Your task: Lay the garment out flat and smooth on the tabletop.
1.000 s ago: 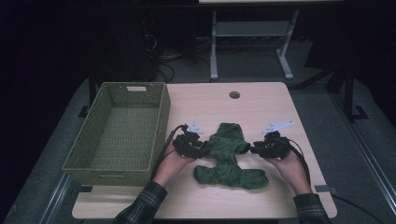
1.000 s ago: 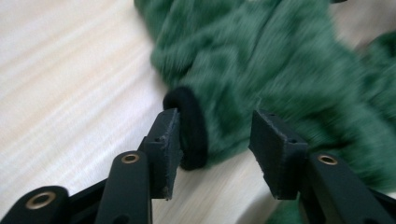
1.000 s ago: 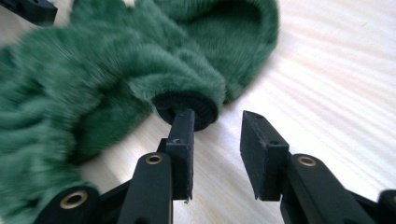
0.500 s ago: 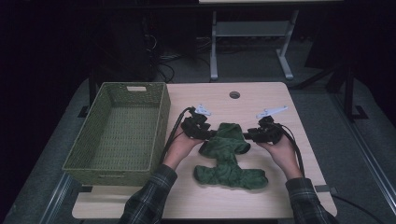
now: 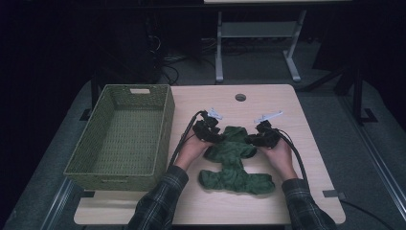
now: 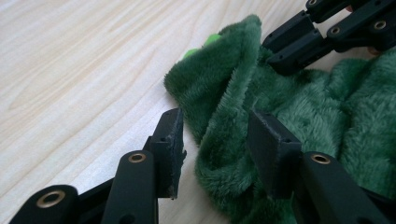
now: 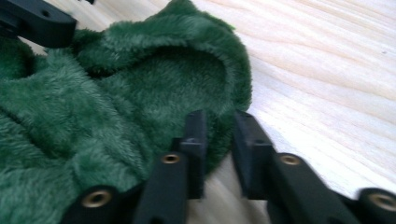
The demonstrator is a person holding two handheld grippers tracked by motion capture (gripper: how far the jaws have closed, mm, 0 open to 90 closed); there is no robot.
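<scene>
A pale wood counter [image 5: 306, 134] with a round cable hole [image 5: 240, 97] at 12 o'clock stands in a dark room with grey carpet; a metal frame [image 5: 258, 43] and cables lie beyond it. A green woven basket [image 5: 122, 136] sits at 9 o'clock. The green fleece garment [image 5: 234, 163] lies crumpled at centre. Both forearms in plaid sleeves [image 5: 158, 203] come in from 6 o'clock, hands low on the counter. The left hand-held gripper [image 6: 215, 140], at the garment's 10 o'clock corner, straddles a fold with jaws parted, closing, not yet pressing. The right hand-held gripper [image 7: 218, 140], at 2 o'clock, has been closing and pinches the garment's edge.
</scene>
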